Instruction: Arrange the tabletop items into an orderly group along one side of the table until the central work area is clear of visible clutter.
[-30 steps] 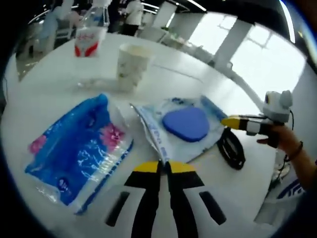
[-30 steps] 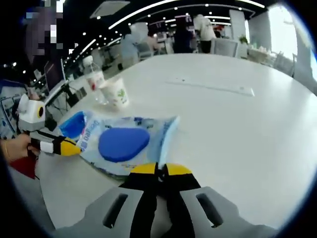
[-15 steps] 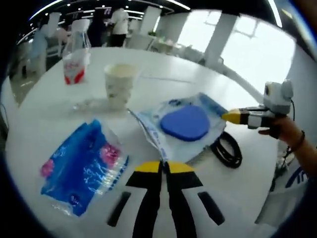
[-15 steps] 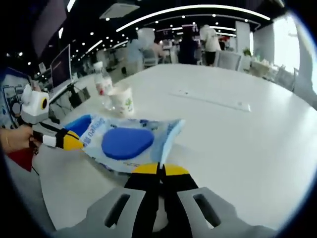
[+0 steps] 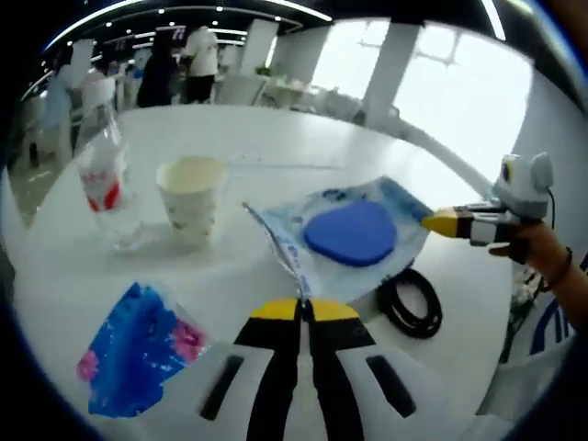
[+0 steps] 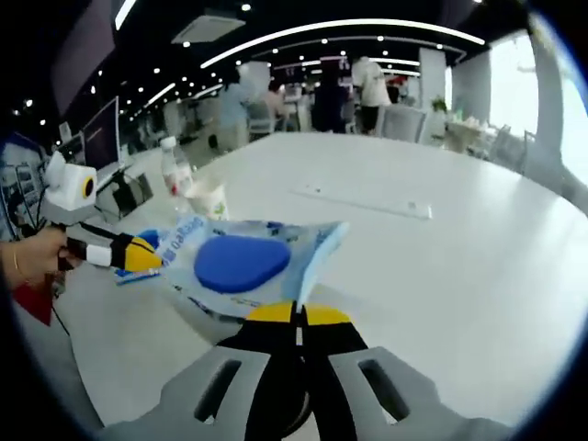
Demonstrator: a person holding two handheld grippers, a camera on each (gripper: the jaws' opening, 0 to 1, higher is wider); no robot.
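A pale blue wet-wipes pack (image 5: 342, 237) with a dark blue lid sits held between two claws over the white tabletop (image 5: 276, 156), and everything else is placed here relative to it. In the left gripper view, the left claw (image 5: 304, 308) has its yellow-tipped jaws closed together on the pack's near edge, while the right claw (image 5: 439, 222) grips the pack's far corner, held by a person's hand (image 5: 537, 250). In the right gripper view the same pack (image 6: 243, 262) appears with the right claw (image 6: 296, 313) pinched shut on its near edge and the left claw (image 6: 133, 256) clamped on its opposite end, a hand (image 6: 32, 259) behind it. The pack seems raised off the tabletop, sagging between the two grips. Just beside the pack, under its right-claw end in the left gripper view, lies a coiled black cable (image 5: 410, 306). On the other side of the pack stands an upright paper cup (image 5: 191, 197), and beyond the cup a clear plastic bottle (image 5: 104, 186) with a red label. Nearer the left claw, away from the pack, lies a blue and pink plastic bag (image 5: 138, 349) flat on the tabletop. Beyond the pack in the right gripper view, the cup (image 6: 209, 199) and bottle (image 6: 175, 170) stand close together, and people stand in the background (image 6: 349, 87).
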